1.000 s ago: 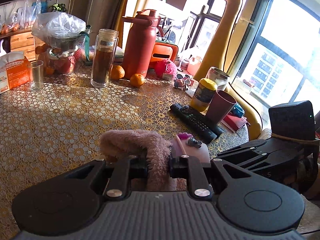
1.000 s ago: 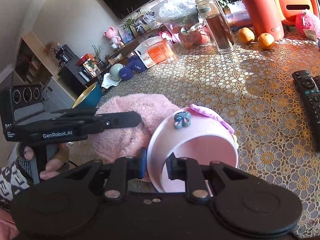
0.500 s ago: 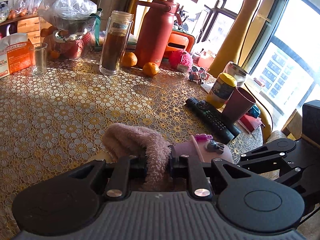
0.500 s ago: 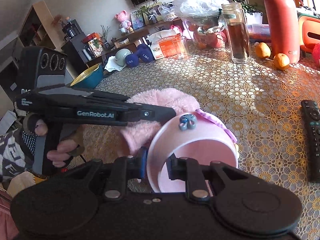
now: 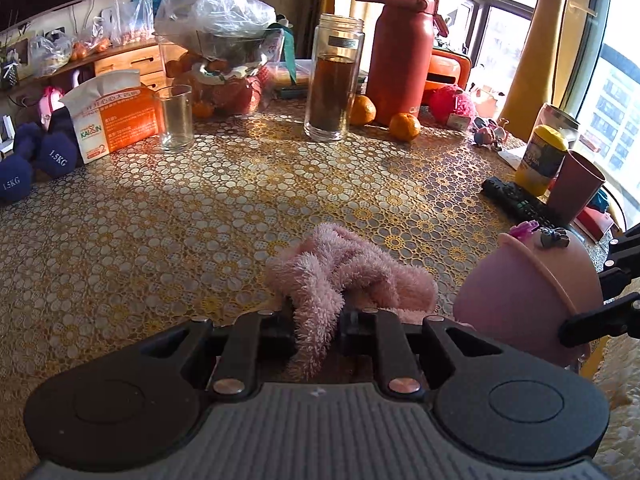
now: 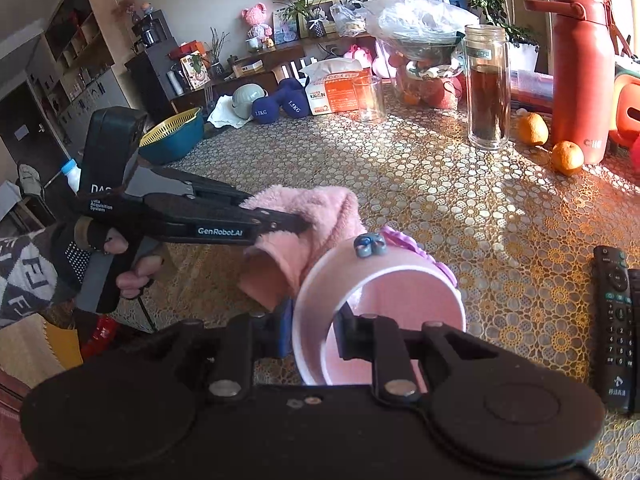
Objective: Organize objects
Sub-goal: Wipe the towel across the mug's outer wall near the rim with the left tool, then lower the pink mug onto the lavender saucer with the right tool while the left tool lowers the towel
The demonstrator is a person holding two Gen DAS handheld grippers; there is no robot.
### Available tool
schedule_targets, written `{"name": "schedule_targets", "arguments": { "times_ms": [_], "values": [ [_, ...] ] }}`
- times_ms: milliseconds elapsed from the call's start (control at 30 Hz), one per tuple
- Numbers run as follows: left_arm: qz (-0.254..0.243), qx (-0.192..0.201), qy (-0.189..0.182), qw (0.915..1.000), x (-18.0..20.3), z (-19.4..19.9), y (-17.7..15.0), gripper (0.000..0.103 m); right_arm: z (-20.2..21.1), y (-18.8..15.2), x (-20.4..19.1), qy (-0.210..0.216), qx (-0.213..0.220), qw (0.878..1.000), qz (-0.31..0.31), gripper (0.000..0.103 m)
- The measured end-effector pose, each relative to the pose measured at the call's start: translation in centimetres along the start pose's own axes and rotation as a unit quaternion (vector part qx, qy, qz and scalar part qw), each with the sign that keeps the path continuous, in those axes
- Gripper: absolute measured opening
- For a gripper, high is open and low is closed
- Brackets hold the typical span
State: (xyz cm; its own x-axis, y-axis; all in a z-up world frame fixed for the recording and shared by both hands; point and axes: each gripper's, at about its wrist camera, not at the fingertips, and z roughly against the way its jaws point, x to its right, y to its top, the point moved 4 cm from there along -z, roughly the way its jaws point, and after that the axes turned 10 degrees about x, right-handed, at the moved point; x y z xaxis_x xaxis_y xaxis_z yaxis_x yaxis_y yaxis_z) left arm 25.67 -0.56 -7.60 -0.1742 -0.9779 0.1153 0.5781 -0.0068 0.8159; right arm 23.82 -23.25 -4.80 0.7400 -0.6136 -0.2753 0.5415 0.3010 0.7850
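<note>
The left gripper (image 5: pixel 316 322) is clamped on a fold of the fluffy pink cloth (image 5: pixel 348 276), which hangs just above the near edge of the table (image 5: pixel 200 216), whose cover has a gold floral lace pattern lit by sun from the window (image 5: pixel 616 92). The right gripper (image 6: pixel 314 330) pinches the rim of the pink cup (image 6: pixel 384 312), tipped on its side just beside the cloth. Farther back stand a glass jar (image 5: pixel 334 80), a red thermos (image 5: pixel 400 48), 2 oranges (image 5: pixel 404 126), a tissue pack (image 5: pixel 114 116) and a remote (image 6: pixel 618 324). Shelves (image 6: pixel 76 52) line the room's wall.
</note>
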Motion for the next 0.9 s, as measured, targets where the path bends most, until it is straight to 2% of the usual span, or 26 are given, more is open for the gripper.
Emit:
{"name": "schedule_targets", "arguments": {
  "times_ms": [300,500,900],
  "values": [
    [0.012,0.002,0.043,0.9990,-3.6,1.2,-0.7,0.017,-1.4,1.1,-1.8,-0.019,-0.011,0.999,0.036,0.026],
    [0.023,-0.004,0.057,0.9981,-4.8,1.5,-1.2,0.017,-1.9,1.8,-2.2,-0.039,-0.009,0.998,0.038,0.043],
    [0.045,0.005,0.065,0.9968,-6.2,3.5,-1.1,0.021,-4.4,4.7,-2.0,-0.039,-0.025,0.999,0.024,0.044]
  ]
}}
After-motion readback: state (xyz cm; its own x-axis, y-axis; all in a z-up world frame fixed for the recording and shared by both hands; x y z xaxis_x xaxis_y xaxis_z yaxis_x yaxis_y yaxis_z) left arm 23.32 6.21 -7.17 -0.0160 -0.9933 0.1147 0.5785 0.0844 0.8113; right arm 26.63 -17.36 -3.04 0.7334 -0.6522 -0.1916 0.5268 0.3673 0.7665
